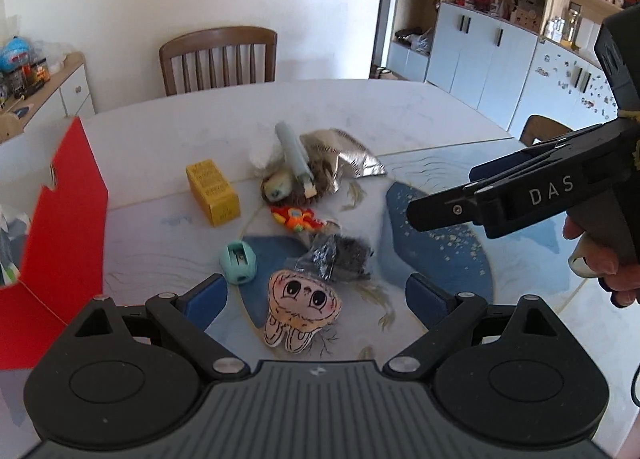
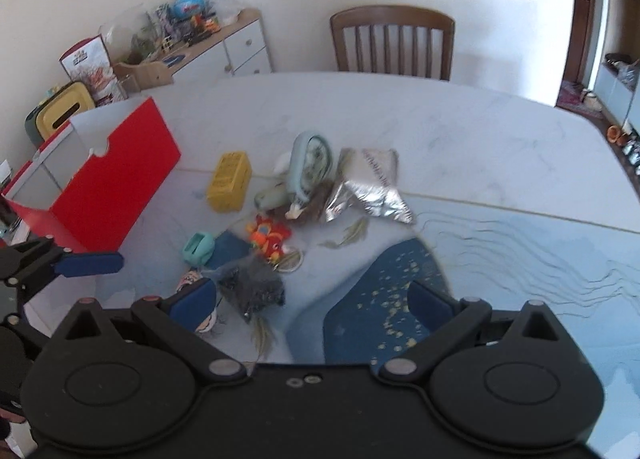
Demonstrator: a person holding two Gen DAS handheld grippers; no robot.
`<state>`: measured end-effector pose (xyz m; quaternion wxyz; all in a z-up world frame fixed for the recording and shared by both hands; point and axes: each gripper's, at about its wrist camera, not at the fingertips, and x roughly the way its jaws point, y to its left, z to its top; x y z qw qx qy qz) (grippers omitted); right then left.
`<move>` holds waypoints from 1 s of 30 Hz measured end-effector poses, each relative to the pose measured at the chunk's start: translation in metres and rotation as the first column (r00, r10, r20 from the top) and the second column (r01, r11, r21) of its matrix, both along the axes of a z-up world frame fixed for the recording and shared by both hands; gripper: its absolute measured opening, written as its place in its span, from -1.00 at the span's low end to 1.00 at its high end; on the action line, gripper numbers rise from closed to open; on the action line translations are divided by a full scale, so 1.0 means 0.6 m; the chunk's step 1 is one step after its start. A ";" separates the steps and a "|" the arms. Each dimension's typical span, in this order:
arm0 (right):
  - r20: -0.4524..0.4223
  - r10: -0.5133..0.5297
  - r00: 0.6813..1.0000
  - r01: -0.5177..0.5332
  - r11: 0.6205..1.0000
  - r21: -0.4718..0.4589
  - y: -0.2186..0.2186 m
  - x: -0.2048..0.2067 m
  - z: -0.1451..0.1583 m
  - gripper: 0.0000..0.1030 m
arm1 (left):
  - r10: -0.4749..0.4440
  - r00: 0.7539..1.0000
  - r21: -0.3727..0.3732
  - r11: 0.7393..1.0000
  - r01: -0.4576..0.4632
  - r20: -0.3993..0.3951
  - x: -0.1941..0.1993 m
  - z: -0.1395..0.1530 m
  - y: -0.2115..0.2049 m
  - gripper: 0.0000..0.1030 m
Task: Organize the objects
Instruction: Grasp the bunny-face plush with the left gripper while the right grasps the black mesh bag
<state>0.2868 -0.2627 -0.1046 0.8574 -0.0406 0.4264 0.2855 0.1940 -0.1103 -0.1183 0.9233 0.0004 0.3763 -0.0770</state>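
A pile of small objects lies mid-table: a yellow box [image 1: 213,192] [image 2: 229,180], a teal sharpener [image 1: 239,262] [image 2: 197,248], a red-orange toy [image 1: 297,218] [image 2: 267,237], a face plush [image 1: 303,307], a grey fuzzy pouch [image 1: 344,257] [image 2: 253,286], a light-blue clock [image 1: 295,157] [image 2: 310,165] and a silver foil bag [image 1: 344,155] [image 2: 370,183]. A red box [image 1: 60,227] [image 2: 112,175] stands open at the left. My left gripper [image 1: 316,303] is open and empty, hovering over the plush. My right gripper [image 2: 316,309] is open and empty, right of the pile; it shows in the left wrist view [image 1: 460,199].
The white table [image 2: 440,127] carries a blue patterned mat [image 2: 520,259] at its near side. A wooden chair [image 2: 392,43] stands at the far edge. A cluttered sideboard [image 2: 208,47] is beyond the red box, and cabinets [image 1: 500,39] line the right wall.
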 end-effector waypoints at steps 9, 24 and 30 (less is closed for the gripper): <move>-0.107 0.050 0.993 -0.050 0.999 0.000 0.033 0.027 -0.048 0.86 | 0.044 0.999 0.027 0.999 -0.043 -0.025 0.024 -0.047 -0.003 0.87; -0.193 0.090 0.977 -0.090 0.996 0.010 0.071 0.050 -0.079 0.33 | 0.060 0.996 0.021 0.998 -0.059 -0.058 0.039 -0.072 -0.013 0.61; -0.198 0.108 0.974 -0.109 0.994 0.007 0.082 0.049 -0.081 0.04 | 0.061 0.996 0.016 0.998 -0.060 -0.070 0.042 -0.072 -0.012 0.19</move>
